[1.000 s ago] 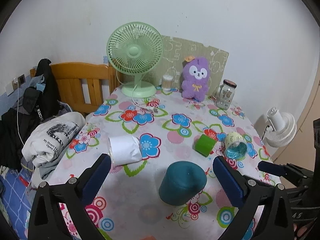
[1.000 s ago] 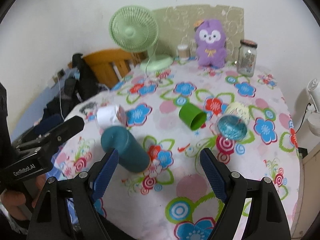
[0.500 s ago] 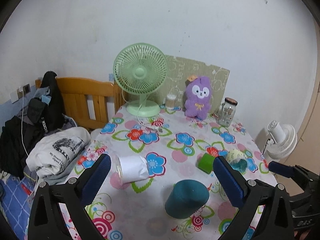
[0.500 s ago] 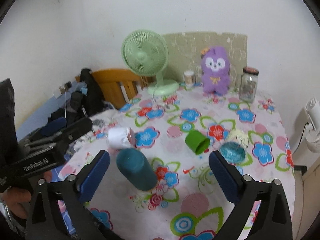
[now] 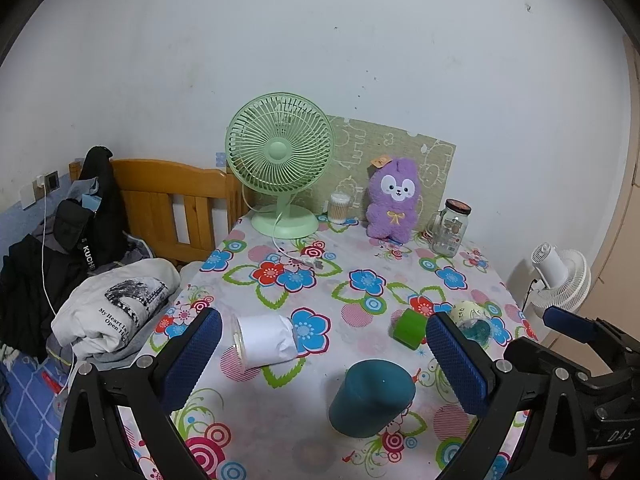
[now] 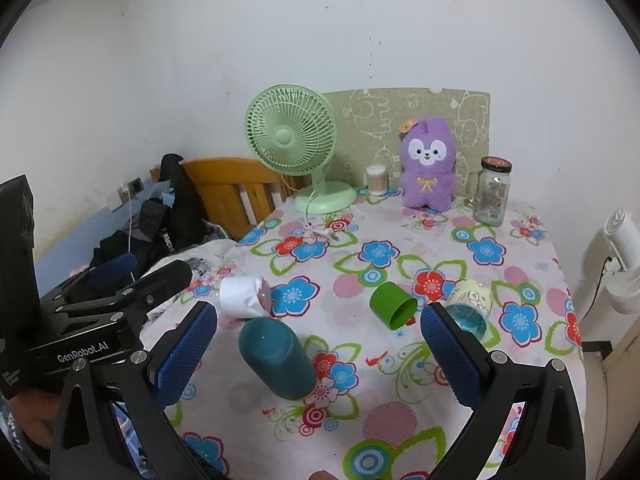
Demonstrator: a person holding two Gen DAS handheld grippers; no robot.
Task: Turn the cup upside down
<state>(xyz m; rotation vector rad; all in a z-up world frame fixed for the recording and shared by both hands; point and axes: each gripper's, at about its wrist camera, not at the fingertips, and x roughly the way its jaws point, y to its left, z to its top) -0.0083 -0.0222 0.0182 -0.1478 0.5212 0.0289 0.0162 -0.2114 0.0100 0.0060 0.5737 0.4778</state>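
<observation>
A teal cup (image 5: 372, 398) stands upside down on the floral tablecloth, also seen in the right wrist view (image 6: 277, 364). A white cup (image 5: 264, 340) lies on its side to its left, a green cup (image 5: 410, 328) and a pale cup with blue inside (image 5: 472, 322) lie on their sides to the right. They show in the right wrist view too: white (image 6: 244, 298), green (image 6: 392, 306), pale (image 6: 468, 308). My left gripper (image 5: 324, 364) is open and empty, above the table before the teal cup. My right gripper (image 6: 320, 356) is open and empty.
A green desk fan (image 5: 280, 160), a cotton swab jar (image 5: 339, 208), a purple plush toy (image 5: 394, 200) and a glass jar (image 5: 450, 228) stand along the back. A wooden bed frame (image 5: 172, 204) with clothes (image 5: 112, 312) is at the left. A white fan (image 5: 560, 276) stands at the right.
Both grippers have risen and pulled back from the table, so the cups look smaller and lower. The cups have not moved.
</observation>
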